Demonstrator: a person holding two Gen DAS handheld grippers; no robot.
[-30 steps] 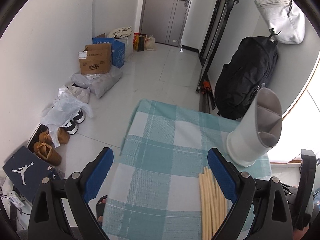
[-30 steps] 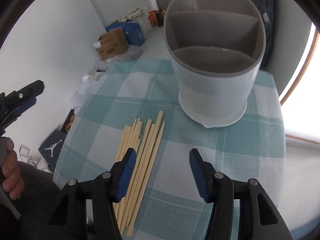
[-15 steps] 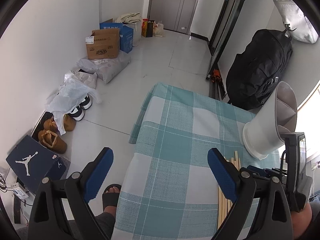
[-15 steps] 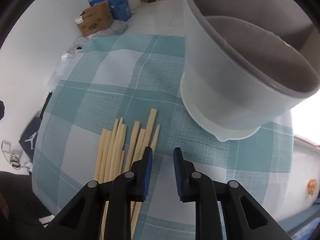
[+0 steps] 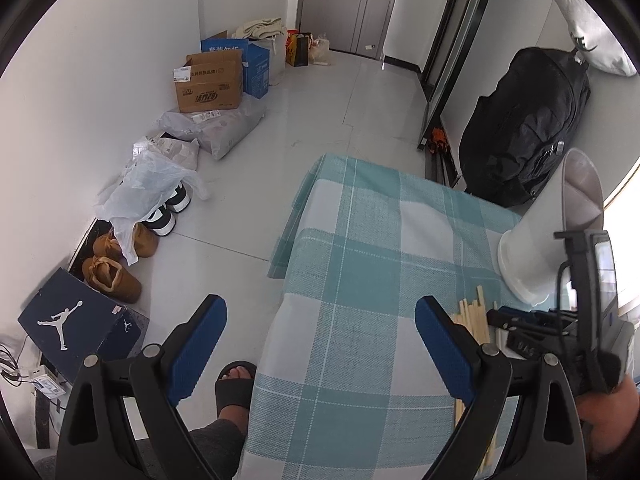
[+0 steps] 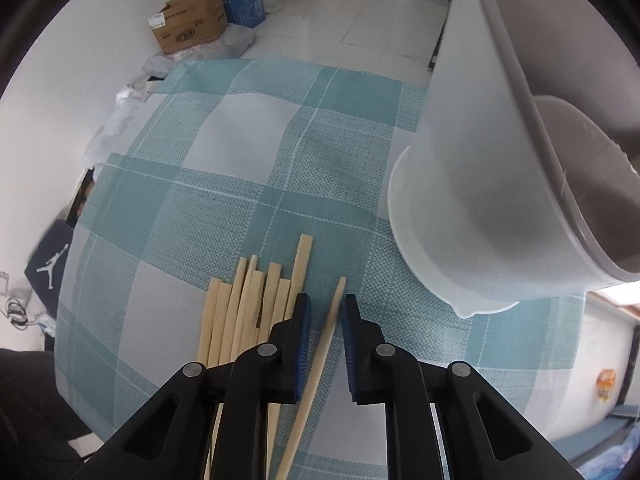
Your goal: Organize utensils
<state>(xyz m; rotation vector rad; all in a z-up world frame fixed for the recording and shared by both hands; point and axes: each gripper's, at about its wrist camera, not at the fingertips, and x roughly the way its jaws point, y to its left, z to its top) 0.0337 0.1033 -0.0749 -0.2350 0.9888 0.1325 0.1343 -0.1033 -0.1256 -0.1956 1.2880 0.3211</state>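
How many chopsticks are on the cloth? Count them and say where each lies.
9 visible: eight in a bundle on the cloth, beside the right gripper; one lone chopstick between its jaws. Others may hide under the gripper.

A bundle of pale, slender wooden chopsticks (image 6: 244,304) lies flat on the teal-and-white checked cloth of the bench (image 6: 248,168), tips fanned unevenly. One chopstick (image 6: 326,332) lies apart to their right, angled. Just right stands an upright, translucent white plastic utensil holder (image 6: 492,184) with grey inner compartments.
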